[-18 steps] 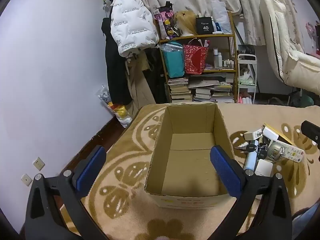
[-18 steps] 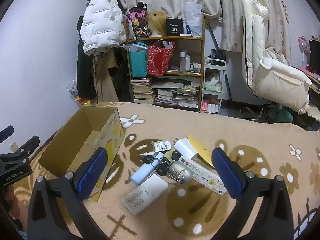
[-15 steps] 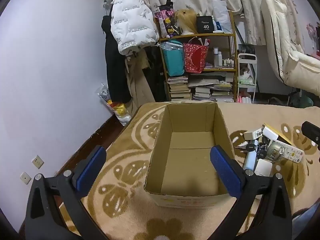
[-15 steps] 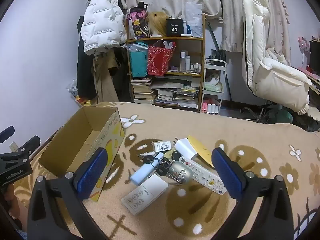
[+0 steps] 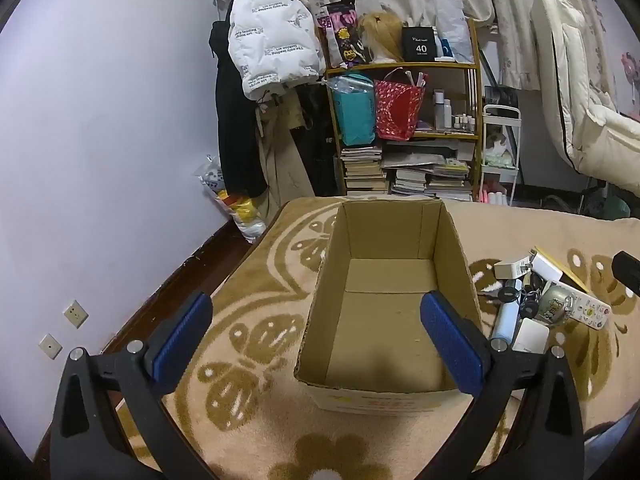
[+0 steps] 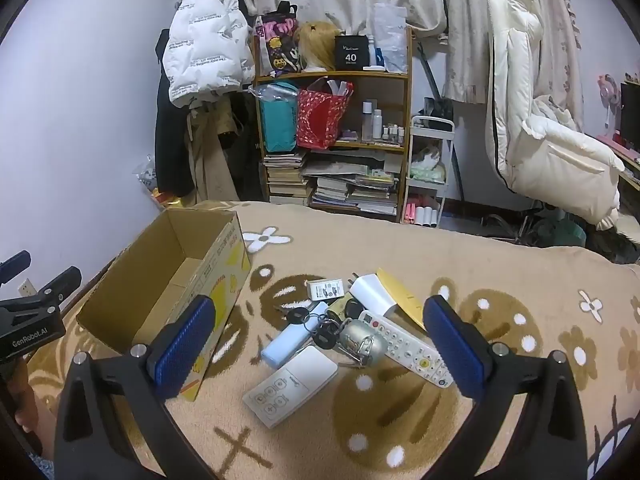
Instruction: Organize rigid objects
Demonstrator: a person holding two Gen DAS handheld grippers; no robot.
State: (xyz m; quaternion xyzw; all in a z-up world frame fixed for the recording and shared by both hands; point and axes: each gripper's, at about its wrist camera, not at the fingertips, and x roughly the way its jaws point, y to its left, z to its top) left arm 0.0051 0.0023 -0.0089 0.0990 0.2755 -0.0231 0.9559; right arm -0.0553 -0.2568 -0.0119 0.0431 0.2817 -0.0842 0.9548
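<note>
An empty cardboard box lies open on the patterned blanket; my left gripper hangs open above its near end. In the right wrist view the same box sits at the left. Right of it lies a pile: a flat white remote, a long white remote, a light blue case, keys, a silver padlock, a white charger and a white block. My right gripper is open above this pile, holding nothing.
A bookshelf with bags, bottles and stacked books stands behind the bed. Coats hang on the left wall. A cream padded chair is at the right. The left gripper's body shows at the left edge.
Both views have shifted only slightly; the left gripper sits a touch higher over the box. Nothing has been grasped or moved.
</note>
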